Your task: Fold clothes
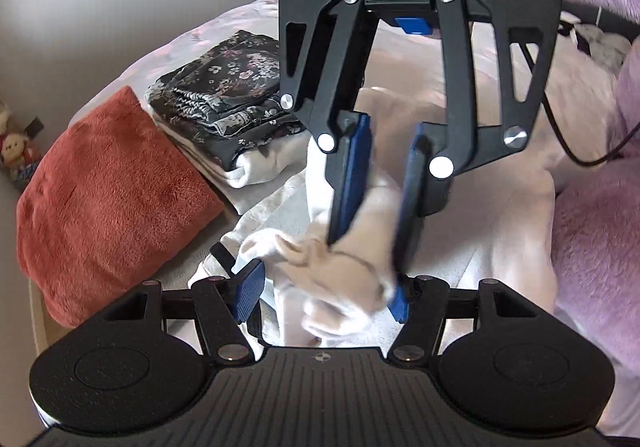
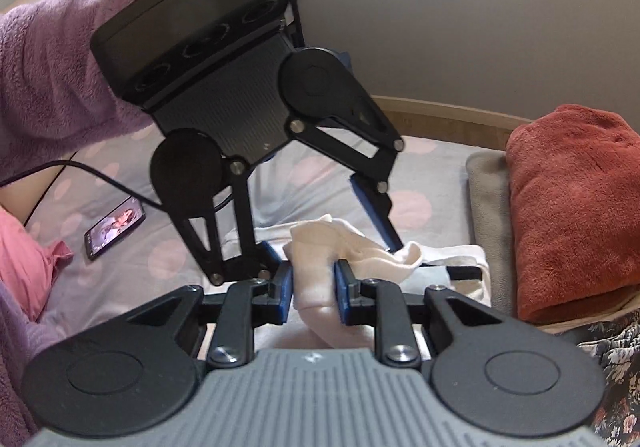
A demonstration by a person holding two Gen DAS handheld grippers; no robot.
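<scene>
Cream sock [image 2: 320, 267] above the bed [image 2: 160, 255], long axis running between the grippers, right gripper [image 2: 314, 285] clamped on it, left gripper [image 1: 328, 287] apart around it, red pillow [image 1: 108, 203] and folded clothes [image 1: 224, 107] nearby

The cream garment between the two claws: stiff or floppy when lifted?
Likely floppy: the cream garment bunches and droops around the right claw. Probably light, since a thin edge alone reaches the left claw. Its soft knit look suggests little slipping.
</scene>
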